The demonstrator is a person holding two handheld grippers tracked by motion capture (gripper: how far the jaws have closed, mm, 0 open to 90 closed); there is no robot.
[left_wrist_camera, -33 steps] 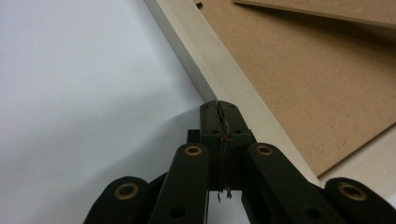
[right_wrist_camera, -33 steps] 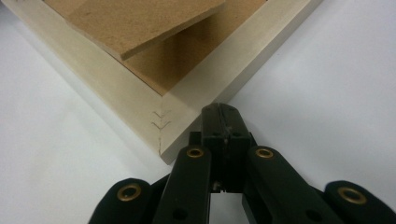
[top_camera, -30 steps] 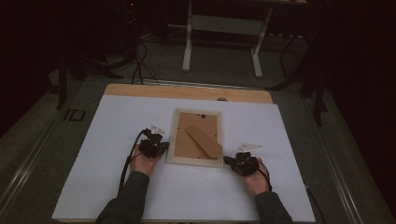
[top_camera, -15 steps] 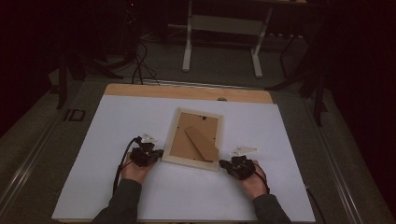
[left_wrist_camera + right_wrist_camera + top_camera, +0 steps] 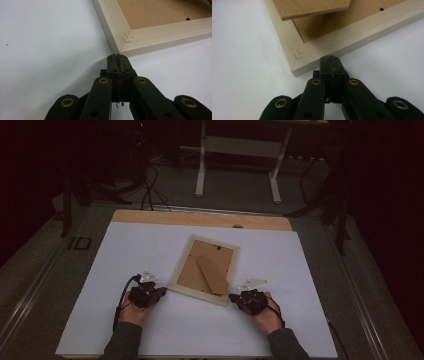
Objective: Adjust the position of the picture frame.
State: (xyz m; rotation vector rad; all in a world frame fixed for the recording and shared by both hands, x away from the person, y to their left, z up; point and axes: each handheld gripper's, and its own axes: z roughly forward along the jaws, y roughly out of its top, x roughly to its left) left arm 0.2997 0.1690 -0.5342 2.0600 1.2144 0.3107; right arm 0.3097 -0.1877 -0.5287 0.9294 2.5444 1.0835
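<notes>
Wooden frame [image 5: 205, 270] lies between both hand-held grippers.

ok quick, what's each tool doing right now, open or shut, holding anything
Left tool: shut, holding nothing, tip beside the near left corner of the frame.
Right tool: shut, holding nothing, tip at the frame's near edge.

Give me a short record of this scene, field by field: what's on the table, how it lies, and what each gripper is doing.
item: picture frame, back side up, stand flap visible
surface: white table sheet
frame pose: flat, turned askew
left gripper: jaws shut, tip at frame's near-left corner, holding nothing
right gripper: jaws shut, tip against frame's near edge by the right corner, holding nothing
</notes>
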